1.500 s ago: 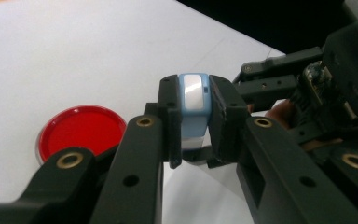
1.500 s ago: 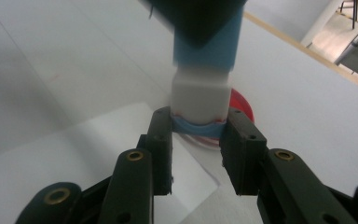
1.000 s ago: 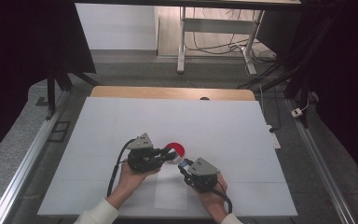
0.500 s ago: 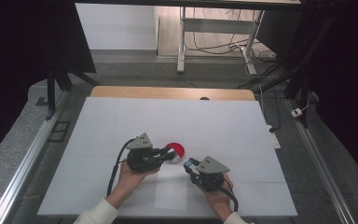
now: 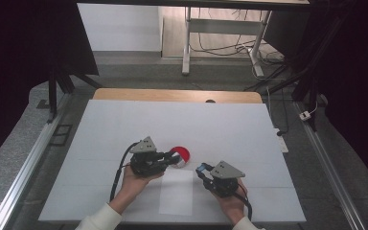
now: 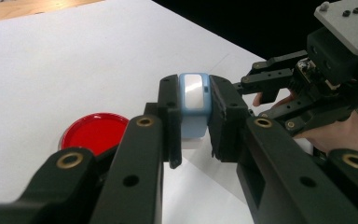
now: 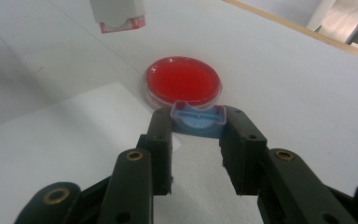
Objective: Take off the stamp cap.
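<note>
The left tongs (image 5: 175,158) lie low over the counter (image 5: 124,124) at about 7 o'clock from its middle, their jaws clamped on a small pale-blue and white case (image 6: 194,105) that stands upright between them. Just beyond the jaw tips, toward 1 o'clock, sits a round red dish (image 5: 181,155) flat on the white surface; in the high view the tips overlap its near rim, though whether they touch it cannot be told. In the left gripper view the dish (image 6: 94,132) lies at 9 o'clock of the held case.

The right tongs (image 5: 202,168) hover at 5 o'clock from the dish, clear of it, with their jaws closed narrow on a blue cap (image 7: 198,119) whose open hollow faces up. In the right gripper view the red dish (image 7: 182,80) is just past the cap at 12 o'clock, and the case end held by the other tongs hangs at 11 o'clock.

A white sheet of paper (image 5: 176,191) lies between the two hands (image 5: 133,181), its near edge close to the counter's 6 o'clock edge. The wide stretch of counter from 9 through 12 to 3 o'clock is bare up to the wooden strip (image 5: 172,95) at the far edge, leaving ample room on every side of the dish but the near one.
</note>
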`<action>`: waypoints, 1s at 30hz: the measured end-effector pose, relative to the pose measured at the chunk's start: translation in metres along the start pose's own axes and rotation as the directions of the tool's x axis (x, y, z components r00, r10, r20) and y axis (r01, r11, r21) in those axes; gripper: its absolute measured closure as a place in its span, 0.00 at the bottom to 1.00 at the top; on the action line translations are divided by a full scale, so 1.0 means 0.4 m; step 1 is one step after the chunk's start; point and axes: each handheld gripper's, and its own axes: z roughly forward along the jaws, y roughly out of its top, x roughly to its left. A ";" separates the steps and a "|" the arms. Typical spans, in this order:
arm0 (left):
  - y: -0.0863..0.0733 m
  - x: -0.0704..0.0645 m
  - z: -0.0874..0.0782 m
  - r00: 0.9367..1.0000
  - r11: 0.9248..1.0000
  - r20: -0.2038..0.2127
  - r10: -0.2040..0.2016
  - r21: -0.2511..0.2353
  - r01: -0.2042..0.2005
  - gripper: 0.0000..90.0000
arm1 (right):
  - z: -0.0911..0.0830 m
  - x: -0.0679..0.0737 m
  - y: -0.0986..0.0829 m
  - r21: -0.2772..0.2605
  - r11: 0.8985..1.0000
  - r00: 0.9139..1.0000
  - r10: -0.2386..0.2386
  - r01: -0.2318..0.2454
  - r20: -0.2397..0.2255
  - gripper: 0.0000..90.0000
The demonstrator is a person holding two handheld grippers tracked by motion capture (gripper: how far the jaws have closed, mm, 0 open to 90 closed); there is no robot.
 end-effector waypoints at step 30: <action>0.004 0.006 -0.010 1.000 1.000 -0.018 0.004 -0.013 -0.005 0.84 | -0.168 -0.134 -0.096 -0.014 0.998 0.995 0.064 -0.064 0.081 0.72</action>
